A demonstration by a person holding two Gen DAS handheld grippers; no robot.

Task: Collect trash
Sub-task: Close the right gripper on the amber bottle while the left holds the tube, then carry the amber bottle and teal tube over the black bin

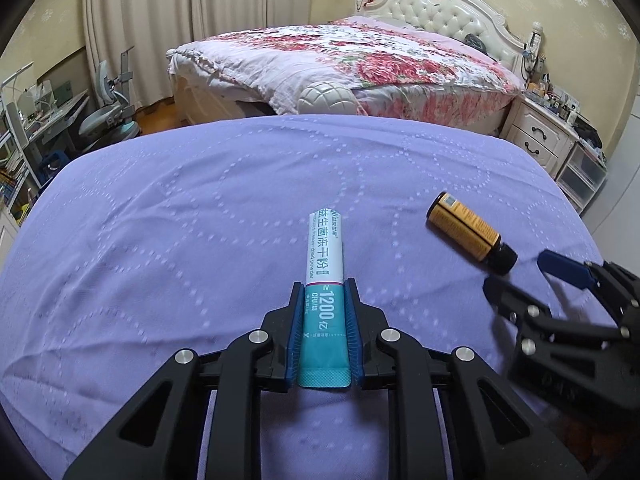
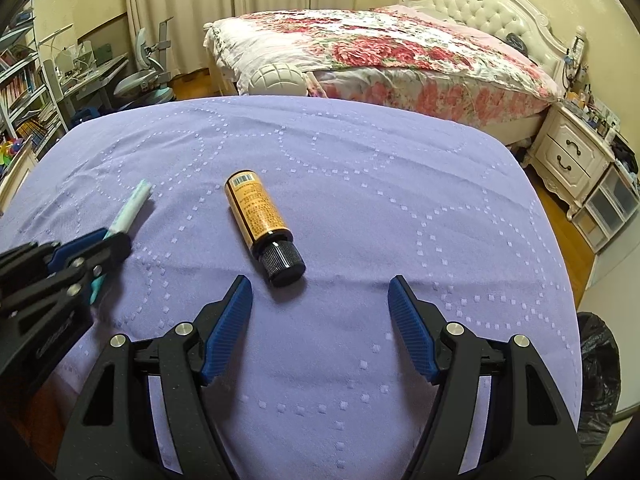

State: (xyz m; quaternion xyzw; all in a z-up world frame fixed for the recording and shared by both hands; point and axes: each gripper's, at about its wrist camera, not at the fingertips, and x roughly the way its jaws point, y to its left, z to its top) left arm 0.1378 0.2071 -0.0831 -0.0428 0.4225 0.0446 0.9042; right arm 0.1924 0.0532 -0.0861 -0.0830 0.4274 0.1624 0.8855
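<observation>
Powder sachet (image 1: 325, 276): teal-and-white stick pack, lower half clamped between the blue pads of the left gripper (image 1: 324, 286), white end jutting forward over the purple cloth (image 1: 160, 220).
Left gripper: clenched on the sachet.
Right gripper (image 2: 320, 292): jaws spread, nothing between them.
Amber bottle (image 2: 262, 226): lying on its side on the cloth, black cap toward the right gripper, just ahead of its left fingertip.
Trash bag (image 2: 598, 364): black, beside the cloth's right edge.

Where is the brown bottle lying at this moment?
The brown bottle lies on its side on the purple cloth, cap toward the open right hand-held gripper, just beyond its left fingertip, and to the right of the sachet.
</observation>
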